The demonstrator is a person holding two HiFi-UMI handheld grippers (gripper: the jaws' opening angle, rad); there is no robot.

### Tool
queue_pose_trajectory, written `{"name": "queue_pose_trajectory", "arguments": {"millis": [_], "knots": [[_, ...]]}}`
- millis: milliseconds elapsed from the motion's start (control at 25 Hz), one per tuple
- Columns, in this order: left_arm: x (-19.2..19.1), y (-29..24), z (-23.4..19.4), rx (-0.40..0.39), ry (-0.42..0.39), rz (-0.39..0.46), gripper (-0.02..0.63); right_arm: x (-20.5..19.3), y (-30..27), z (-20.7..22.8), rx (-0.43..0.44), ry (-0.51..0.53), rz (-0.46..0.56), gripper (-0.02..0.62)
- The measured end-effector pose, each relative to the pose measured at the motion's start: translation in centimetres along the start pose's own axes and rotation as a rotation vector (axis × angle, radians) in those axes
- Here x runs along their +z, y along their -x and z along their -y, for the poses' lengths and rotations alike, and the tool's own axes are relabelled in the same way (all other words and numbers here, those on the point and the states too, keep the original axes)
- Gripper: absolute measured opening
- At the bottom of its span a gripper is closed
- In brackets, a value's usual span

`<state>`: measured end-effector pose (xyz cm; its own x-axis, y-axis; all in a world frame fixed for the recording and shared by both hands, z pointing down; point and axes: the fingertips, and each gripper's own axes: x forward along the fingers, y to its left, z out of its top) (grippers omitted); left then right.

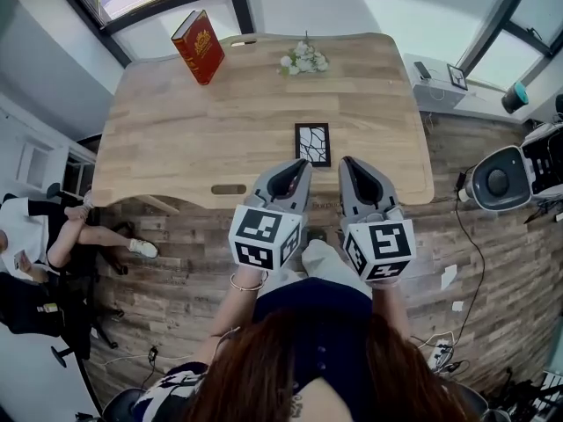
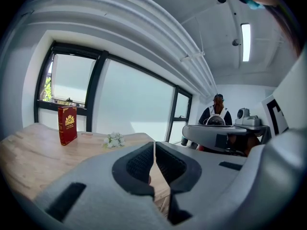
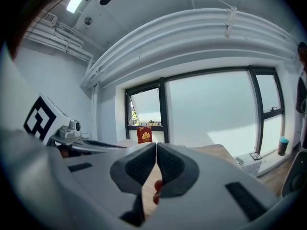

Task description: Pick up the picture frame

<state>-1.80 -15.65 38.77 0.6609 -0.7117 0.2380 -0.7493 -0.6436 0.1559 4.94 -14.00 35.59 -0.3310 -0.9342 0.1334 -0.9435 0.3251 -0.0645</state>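
The picture frame (image 1: 312, 143), small, black-edged and with a pale patterned inside, lies flat on the wooden table (image 1: 176, 139) near its front edge. My left gripper (image 1: 302, 165) hovers over the table's front edge, its tip just left of and below the frame. My right gripper (image 1: 348, 163) sits beside it, its tip just right of the frame's lower corner. In both gripper views the dark pads (image 2: 144, 162) (image 3: 169, 163) meet at the tips with nothing between them. The frame is hidden in both gripper views.
A red book (image 1: 198, 47) (image 2: 67, 124) (image 3: 144, 134) stands upright at the table's far left. White flowers (image 1: 304, 59) (image 2: 113, 140) lie at the far middle. A seated person (image 1: 53, 236) is at the left. A round grey machine (image 1: 497, 180) and cables are on the floor at right.
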Motion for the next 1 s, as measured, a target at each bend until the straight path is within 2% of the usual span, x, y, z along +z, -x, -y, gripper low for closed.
{"name": "queue_pose_trajectory", "arguments": {"millis": [520,1000], "knots": [[-1.6,-5.0,-3.5,0.035,0.018,-0.067,0.037,-3.2,-5.6,3.0,0.039,0.008,-0.11,0.028],[-4.6,-8.7,-6.0,0.042,0.092,-0.147,0.038,-7.3,-9.3,5.3,0.08,0.009,-0.233,0.028]]}}
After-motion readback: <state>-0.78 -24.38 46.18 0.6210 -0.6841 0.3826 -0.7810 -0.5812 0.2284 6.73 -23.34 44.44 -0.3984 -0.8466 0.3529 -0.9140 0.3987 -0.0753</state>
